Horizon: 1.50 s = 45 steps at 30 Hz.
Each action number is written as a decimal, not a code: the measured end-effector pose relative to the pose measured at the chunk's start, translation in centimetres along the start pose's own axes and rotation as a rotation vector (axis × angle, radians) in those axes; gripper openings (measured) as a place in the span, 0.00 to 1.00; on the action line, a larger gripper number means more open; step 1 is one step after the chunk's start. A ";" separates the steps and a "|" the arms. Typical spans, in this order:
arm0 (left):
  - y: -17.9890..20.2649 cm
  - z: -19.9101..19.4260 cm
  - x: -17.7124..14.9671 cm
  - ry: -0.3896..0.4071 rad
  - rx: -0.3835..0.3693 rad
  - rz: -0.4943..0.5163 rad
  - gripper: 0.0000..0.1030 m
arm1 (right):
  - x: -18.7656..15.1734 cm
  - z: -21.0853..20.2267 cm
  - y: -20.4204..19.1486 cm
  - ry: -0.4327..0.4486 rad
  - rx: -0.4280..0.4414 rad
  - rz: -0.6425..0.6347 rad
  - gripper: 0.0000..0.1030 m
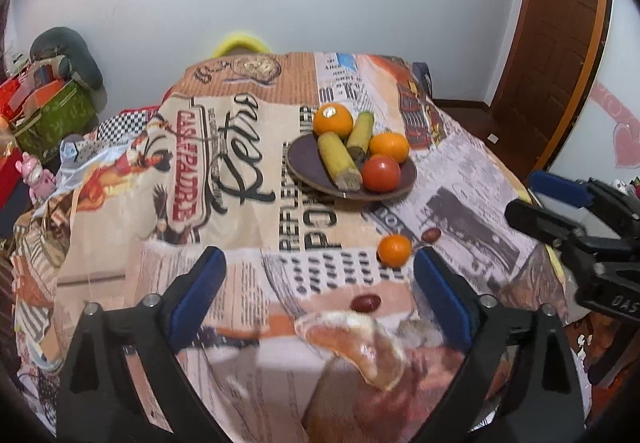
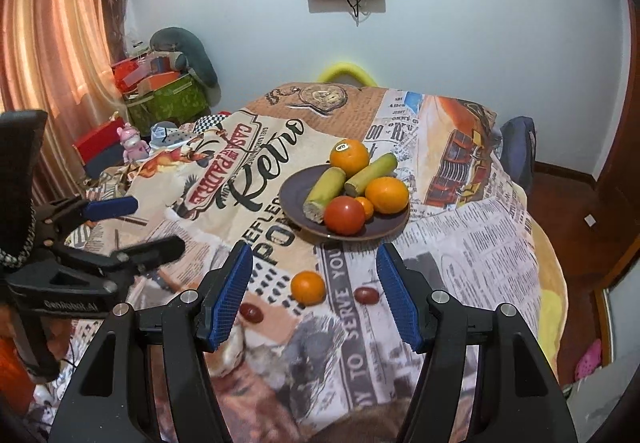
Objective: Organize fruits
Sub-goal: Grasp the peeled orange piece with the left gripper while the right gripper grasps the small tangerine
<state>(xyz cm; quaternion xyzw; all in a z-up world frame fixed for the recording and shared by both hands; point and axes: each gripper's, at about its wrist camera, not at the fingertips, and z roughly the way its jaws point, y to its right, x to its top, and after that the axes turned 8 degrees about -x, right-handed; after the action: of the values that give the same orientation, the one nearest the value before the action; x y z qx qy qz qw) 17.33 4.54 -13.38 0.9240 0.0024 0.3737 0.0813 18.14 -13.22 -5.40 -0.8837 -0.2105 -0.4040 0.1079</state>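
The counter is covered by a cloth (image 2: 472, 243) printed with black newspaper text, red lettering and tan retro pictures. A dark purple-brown plate (image 2: 296, 199) is seen on it, with two oranges (image 2: 349, 159), a red tomato (image 2: 344, 215) and yellow-green cane pieces (image 2: 326, 189). Beside the plate, a small orange (image 2: 308, 287) and dark red grapes (image 2: 366, 295) are seen. The jaws are padded in blue.

A plate (image 2: 294, 199) sat mid-counter (image 2: 480, 243), holding two oranges (image 2: 349, 158), two stalks (image 2: 325, 193), a tomato (image 2: 344, 215) and a small mandarin (image 2: 365, 206). Nearer the camera, off the plate, lay another mandarin (image 2: 307, 287), with one date (image 2: 366, 295) to its right and another date (image 2: 251, 313) to its left.
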 end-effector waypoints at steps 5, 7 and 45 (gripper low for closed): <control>1.1 1.3 -2.3 -0.063 0.009 -0.002 0.96 | -1.1 -1.2 0.2 0.003 -0.007 -0.002 0.60; 1.4 2.6 -3.4 -0.106 0.004 -0.011 0.96 | -1.5 -1.5 0.4 0.004 -0.012 0.002 0.63; -6.5 9.5 -5.5 -0.248 -0.063 -0.135 0.69 | -4.0 7.4 -0.5 -0.197 0.054 -0.022 0.67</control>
<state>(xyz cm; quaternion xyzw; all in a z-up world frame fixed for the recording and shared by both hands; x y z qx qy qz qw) 20.28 9.16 -24.87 0.9578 0.0427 0.2504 0.1348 20.46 -11.24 -13.26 -0.9135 -0.2404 -0.3107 0.1061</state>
